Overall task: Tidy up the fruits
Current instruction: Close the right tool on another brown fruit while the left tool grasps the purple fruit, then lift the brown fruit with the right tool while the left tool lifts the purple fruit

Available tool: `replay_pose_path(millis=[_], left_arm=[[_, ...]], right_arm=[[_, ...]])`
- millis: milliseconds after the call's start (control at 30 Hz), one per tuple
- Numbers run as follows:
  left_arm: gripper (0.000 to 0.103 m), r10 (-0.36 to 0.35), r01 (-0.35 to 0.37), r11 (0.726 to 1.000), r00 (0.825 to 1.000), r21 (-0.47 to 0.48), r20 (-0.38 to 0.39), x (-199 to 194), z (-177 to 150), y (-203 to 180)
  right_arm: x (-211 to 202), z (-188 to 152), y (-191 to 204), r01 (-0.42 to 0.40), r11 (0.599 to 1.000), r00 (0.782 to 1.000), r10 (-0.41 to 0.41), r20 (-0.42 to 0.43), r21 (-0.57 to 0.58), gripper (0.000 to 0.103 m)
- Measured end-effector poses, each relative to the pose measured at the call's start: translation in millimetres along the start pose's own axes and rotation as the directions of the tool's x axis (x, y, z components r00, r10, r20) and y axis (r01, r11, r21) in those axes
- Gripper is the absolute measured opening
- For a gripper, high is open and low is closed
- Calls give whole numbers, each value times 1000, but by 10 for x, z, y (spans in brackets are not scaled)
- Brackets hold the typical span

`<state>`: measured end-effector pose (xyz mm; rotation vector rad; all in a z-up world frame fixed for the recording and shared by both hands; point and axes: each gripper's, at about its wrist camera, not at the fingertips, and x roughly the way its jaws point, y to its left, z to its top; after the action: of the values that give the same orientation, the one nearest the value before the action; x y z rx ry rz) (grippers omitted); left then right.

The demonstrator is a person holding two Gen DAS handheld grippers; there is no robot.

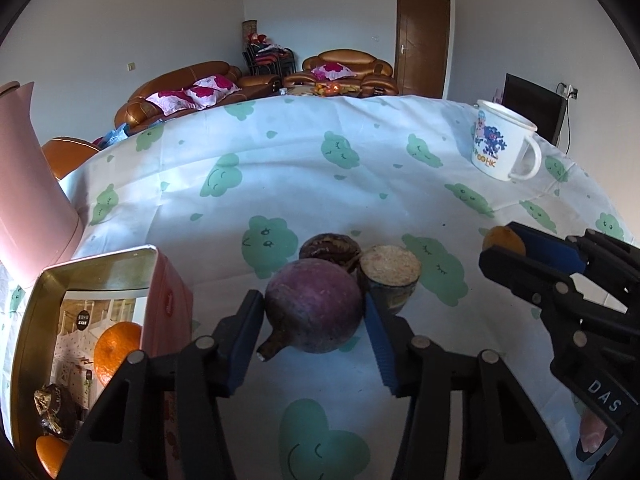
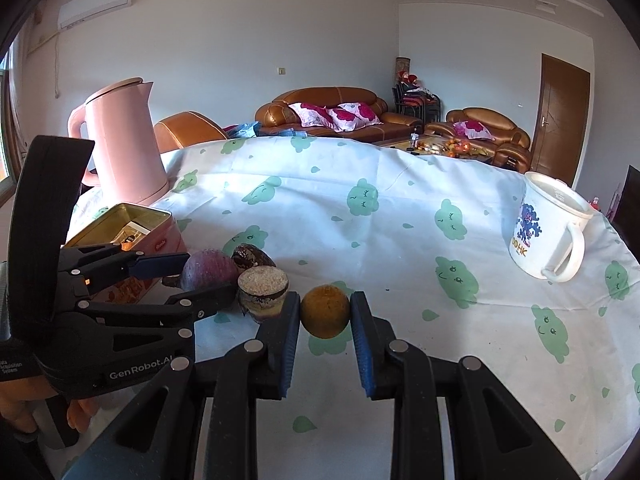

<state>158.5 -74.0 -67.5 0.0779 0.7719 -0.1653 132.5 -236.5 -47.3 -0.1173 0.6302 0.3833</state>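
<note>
closest in, the left gripper (image 1: 314, 312) has its two blue-padded fingers on either side of a large purple fruit (image 1: 314, 306), the pads touching its flanks so it is pinched between them, its stubby stem pointing down and toward the camera. over on the other side, the right gripper (image 2: 325, 312) is likewise closed on a small dull orange fruit (image 2: 325, 311), both pads pressed against its sides, and the fruit looks to sit on the tablecloth (image 2: 400, 240), white with green cloud faces. just beside the left gripper, to its left, stands an open pink tin (image 1: 168, 300) with a gold inner wall; inside it lie a bright orange (image 1: 116, 350), a second orange (image 1: 50, 454) at the near corner, and a foil-wrapped dark piece (image 1: 54, 408) between them. right behind the purple fruit, touching or nearly touching it, are a dark brown wrinkled fruit (image 1: 330, 248) and a cut fruit half (image 1: 390, 274) with its pale grainy face turned up; from the right wrist view these three cluster just left of the small orange fruit, apart from it. farther back on the left a pink kettle (image 2: 124, 144) stands upright near the table edge, behind the tin. well to the right a white mug (image 2: 548, 224) with a blue cartoon print sits with its handle toward the right. beyond the table are brown leather sofas (image 2: 328, 116) with floral pillows and a brown door (image 2: 564, 120).
</note>
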Motion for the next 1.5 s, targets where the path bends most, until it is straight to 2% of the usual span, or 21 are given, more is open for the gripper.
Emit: replay_pose_path(millis=[533,800,1500], left_arm=[[53,-25,26,1000,997,-5,79,-200,-59,12],[53,-19,17,1000,992,18,124,-320,-111,-43],[53,7,-7,1000,974,-2,225,-546,-186,-21]], right_arm=[[-109,-9,0,-20,1000,998,20,58,1,27],[-147,-17,17,-27,1000,997,27,75,-11,27],[-268,-32,35,-35,999,989,39,146,-29,27]])
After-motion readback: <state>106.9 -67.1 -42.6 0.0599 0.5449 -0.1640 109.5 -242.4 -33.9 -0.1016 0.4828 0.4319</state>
